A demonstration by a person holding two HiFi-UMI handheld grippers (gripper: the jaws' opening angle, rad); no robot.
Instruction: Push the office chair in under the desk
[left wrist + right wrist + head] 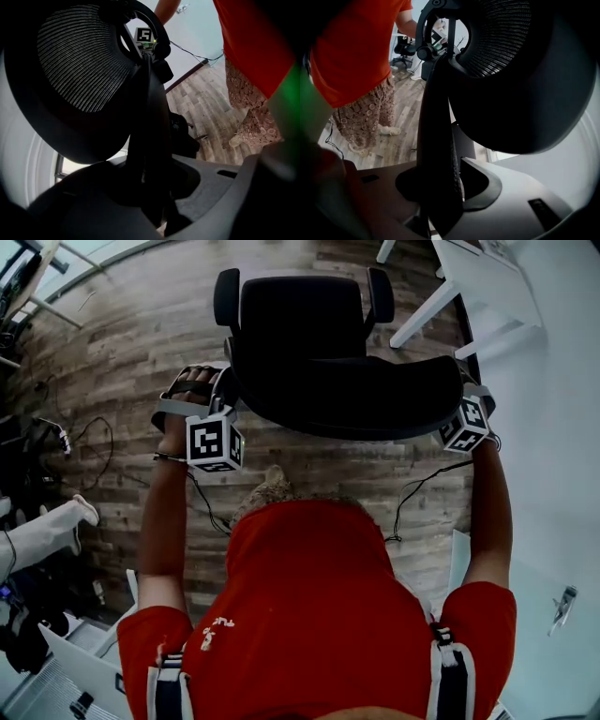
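Two grippers are holding the black office chair [305,320] by its backrest [347,395], one at each side. The left gripper [154,211] is keeping its jaws partly apart, and the dark left rim of the backrest is running up between them, with both jaws pressing on it. The right gripper [440,211] is gripping the right rim in the same way, its jaws a little wider, and the rim is filling the gap between them. The mesh of the backrest is curving away above each gripper.

The chair is standing on the wooden floor [141,334], directly in front of the person in the red shirt [319,606], with its seat and armrests pointing away from the person. The white worktop [492,282] is standing beyond the chair to the right, near it, and the chair is not under it. Some cables [94,442] are lying on the floor at the left.
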